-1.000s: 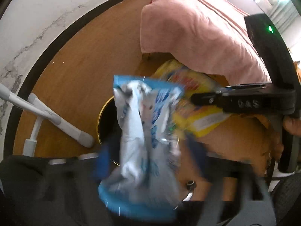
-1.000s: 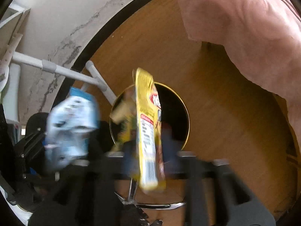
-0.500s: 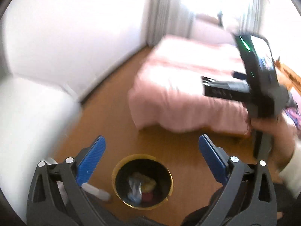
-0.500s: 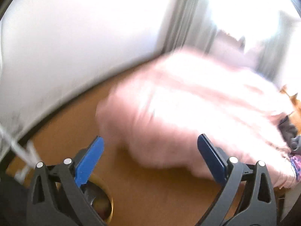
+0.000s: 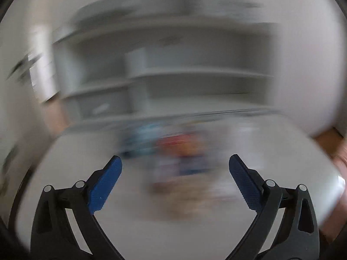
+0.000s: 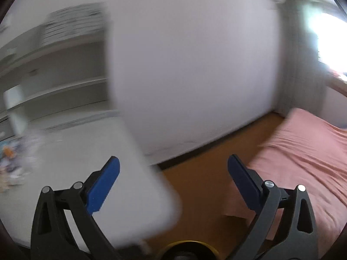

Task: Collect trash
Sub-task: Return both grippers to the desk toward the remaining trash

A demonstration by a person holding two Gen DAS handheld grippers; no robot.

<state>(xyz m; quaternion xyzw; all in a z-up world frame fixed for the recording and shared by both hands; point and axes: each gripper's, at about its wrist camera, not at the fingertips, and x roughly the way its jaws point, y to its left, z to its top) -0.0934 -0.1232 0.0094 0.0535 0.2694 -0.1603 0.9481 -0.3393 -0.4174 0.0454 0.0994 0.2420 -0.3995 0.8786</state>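
Observation:
My left gripper (image 5: 175, 166) is open and empty, held above a white table (image 5: 86, 195). A blurred pile of trash wrappers (image 5: 180, 151), blue, red and orange, lies on the table ahead of it. My right gripper (image 6: 173, 166) is open and empty, over the table's right end (image 6: 141, 205). The gold rim of the black trash bin (image 6: 184, 243) shows at the bottom of the right wrist view, on the floor. The same wrappers (image 6: 10, 158) show blurred at the far left there.
White shelves (image 5: 173, 75) stand behind the table. A white wall (image 6: 195, 75), a wooden floor (image 6: 206, 184) and a bed with a pink cover (image 6: 303, 156) are at the right. A bright window (image 6: 329, 43) is beyond the bed.
Both grippers have dropped their wrappers into the bin, opened, and swung up and left from the bin and bed toward the white table. Both views are motion-blurred.

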